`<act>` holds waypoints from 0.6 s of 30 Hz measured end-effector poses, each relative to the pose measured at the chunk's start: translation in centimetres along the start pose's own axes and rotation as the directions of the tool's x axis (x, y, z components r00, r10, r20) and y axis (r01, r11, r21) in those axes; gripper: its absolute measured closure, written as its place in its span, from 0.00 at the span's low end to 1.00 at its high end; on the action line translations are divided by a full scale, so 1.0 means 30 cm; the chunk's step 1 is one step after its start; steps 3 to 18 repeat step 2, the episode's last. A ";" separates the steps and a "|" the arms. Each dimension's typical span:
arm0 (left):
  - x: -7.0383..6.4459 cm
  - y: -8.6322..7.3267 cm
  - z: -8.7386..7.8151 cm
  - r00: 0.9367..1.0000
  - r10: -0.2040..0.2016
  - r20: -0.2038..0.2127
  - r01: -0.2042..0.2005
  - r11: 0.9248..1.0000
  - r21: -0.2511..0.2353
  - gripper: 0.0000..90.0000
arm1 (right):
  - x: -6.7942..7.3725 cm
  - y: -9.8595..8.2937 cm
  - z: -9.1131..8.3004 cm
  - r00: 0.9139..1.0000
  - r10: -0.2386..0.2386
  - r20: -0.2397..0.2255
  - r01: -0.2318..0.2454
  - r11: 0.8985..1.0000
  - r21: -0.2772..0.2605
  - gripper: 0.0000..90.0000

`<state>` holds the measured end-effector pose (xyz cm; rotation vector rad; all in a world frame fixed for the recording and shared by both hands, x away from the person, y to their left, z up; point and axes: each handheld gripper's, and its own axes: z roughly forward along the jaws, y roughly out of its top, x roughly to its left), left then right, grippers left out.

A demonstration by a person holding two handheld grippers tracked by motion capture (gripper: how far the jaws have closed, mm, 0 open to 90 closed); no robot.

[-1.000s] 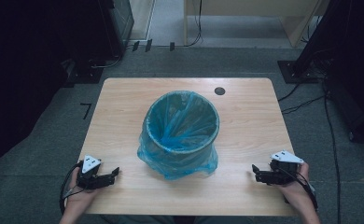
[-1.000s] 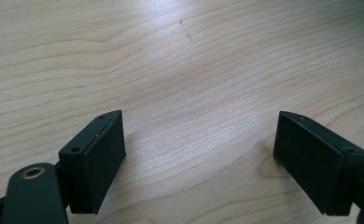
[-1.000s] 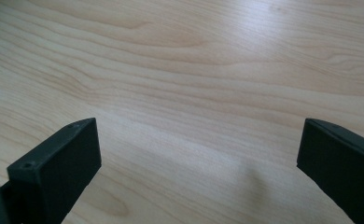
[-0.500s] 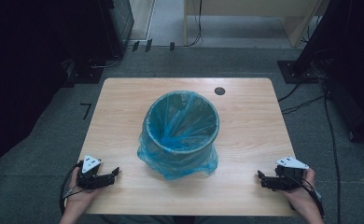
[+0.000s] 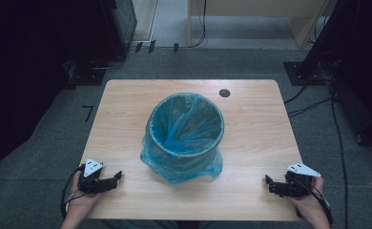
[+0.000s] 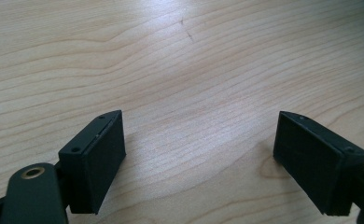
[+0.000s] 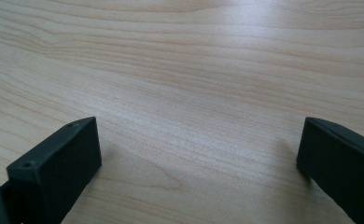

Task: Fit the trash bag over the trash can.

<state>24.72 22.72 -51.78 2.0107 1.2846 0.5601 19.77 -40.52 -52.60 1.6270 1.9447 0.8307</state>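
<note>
Bin (image 5: 186, 131) with its blue liner (image 5: 181, 164) stands mid-desk (image 5: 251, 143), midway between the left tool (image 5: 108, 180) and right tool (image 5: 275, 185), both wide and empty.

The blue plastic liner bag (image 5: 184, 164) drapes over the round bin's outer wall and hides it from the high view; the bin's bottom is lost in crumpled folds. The small dark round spot (image 5: 224, 93) on the light wooden tabletop (image 5: 122, 119) is too small to identify. Both forearms are cut off by the bottom edge. The surrounding floor at left is too dark to read.
</note>
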 end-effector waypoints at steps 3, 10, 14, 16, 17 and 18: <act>0.000 0.000 0.000 1.000 0.000 -0.001 0.000 1.000 0.001 0.18 | 0.000 0.000 0.000 1.000 0.000 0.000 0.000 1.000 0.000 0.00; 0.000 0.000 0.000 1.000 0.000 -0.001 0.000 1.000 0.001 0.18 | 0.000 0.000 0.000 1.000 0.000 0.000 0.000 1.000 0.000 0.00; 0.000 0.000 0.000 1.000 0.000 -0.001 0.000 1.000 0.001 0.18 | 0.000 0.000 0.000 1.000 0.000 0.000 0.000 1.000 0.000 0.00; 0.000 0.000 0.000 1.000 0.000 -0.001 0.000 1.000 0.001 0.18 | 0.000 0.000 0.000 1.000 0.000 0.000 0.000 1.000 0.000 0.00; 0.000 0.000 0.000 1.000 0.000 -0.001 0.000 1.000 0.001 0.18 | 0.000 0.000 0.000 1.000 0.000 0.000 0.000 1.000 0.000 0.00; 0.000 0.000 0.000 1.000 0.000 -0.001 0.000 1.000 0.001 0.18 | 0.000 0.000 0.000 1.000 0.000 0.000 0.000 1.000 0.000 0.00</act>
